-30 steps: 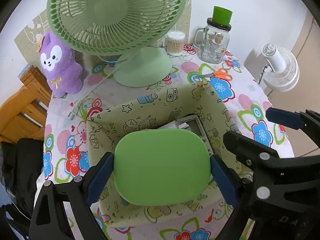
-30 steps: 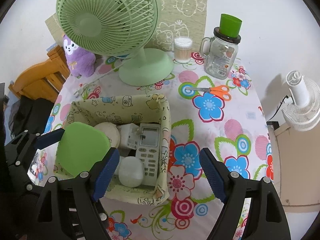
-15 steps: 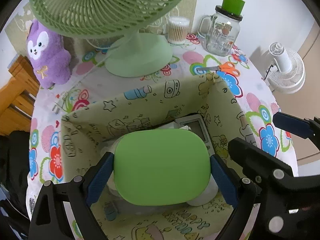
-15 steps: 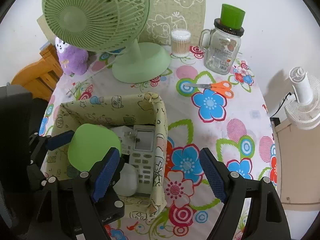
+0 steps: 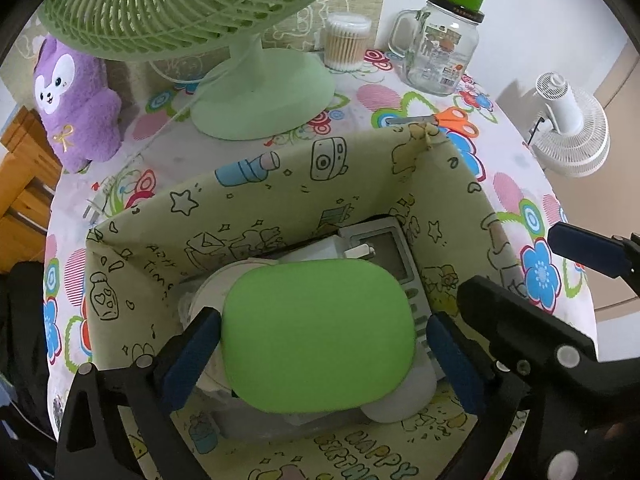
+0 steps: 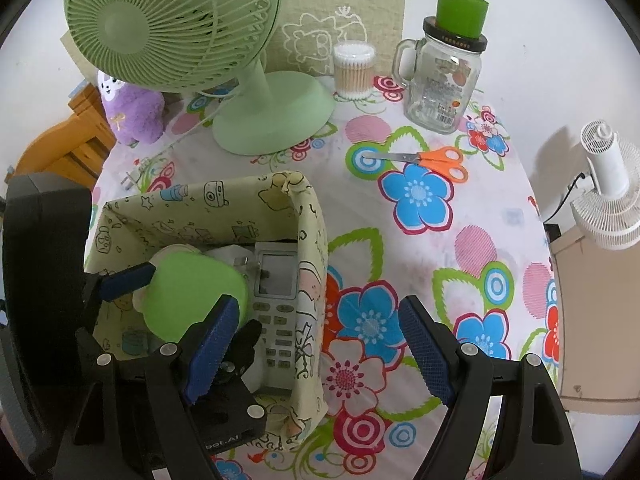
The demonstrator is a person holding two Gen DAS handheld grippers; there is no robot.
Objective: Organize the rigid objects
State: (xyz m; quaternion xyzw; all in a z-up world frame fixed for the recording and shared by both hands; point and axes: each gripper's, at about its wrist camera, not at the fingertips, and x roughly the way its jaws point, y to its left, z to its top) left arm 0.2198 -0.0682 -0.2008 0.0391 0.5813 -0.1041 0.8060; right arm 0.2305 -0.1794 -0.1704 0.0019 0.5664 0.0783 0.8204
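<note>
A flat green lid with rounded corners lies inside the printed fabric basket, on top of a grey remote and white items. My left gripper points down into the basket. Its jaws are opening, and a small gap shows between each blue pad and the lid's edges. From the right wrist view the lid sits in the left half of the basket, beside the remote. My right gripper hangs open over the basket's right wall and the flowered tablecloth, holding nothing.
Behind the basket stand a green desk fan, a purple plush toy, a tub of cotton swabs and a glass mug jar with a green cup on it. Orange scissors lie at the right. A white fan stands off the table.
The left gripper has sunk into the basket with the green lid, and its pads have now parted from the lid's edges. The right gripper dropped slightly and stayed open.
</note>
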